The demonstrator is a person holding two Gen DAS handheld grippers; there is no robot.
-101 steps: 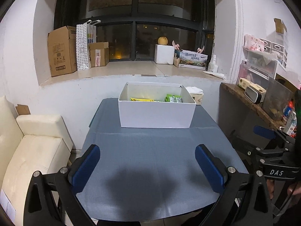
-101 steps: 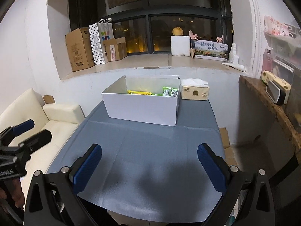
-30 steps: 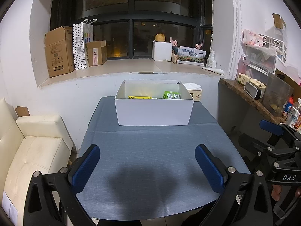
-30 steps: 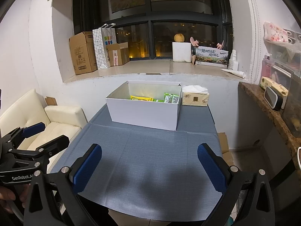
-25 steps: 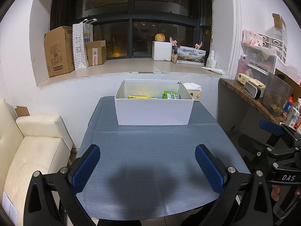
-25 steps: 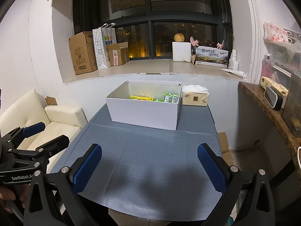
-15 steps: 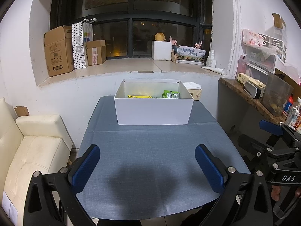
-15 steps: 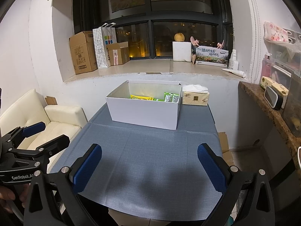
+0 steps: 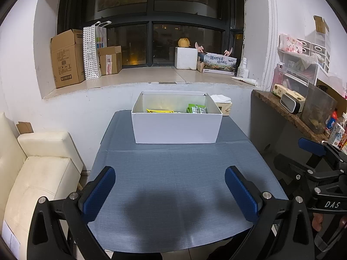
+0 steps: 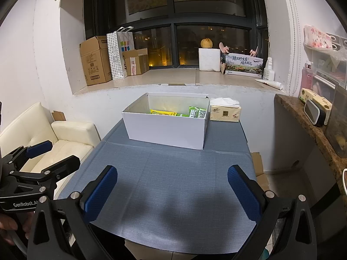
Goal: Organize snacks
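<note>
Still unmoved, both grippers, white box (image 9: pixel 176 127)

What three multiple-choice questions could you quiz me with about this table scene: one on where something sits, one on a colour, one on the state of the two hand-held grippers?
1. Where is the tissue pack?
A. inside the white box
B. beside the white box, at its far right corner
C. on the sofa

2. What colour is the tablecloth?
A. red
B. blue-grey
C. yellow

3. How are the left gripper and right gripper?
A. both open, holding nothing
B. both shut on snacks
C. one is holding the box

Answers: 1 B, the pack stands on the table just outside the box wall. 2 B, the cloth is blue-grey throughout. 3 A, each gripper's blue pads stand wide apart over bare cloth.
</note>
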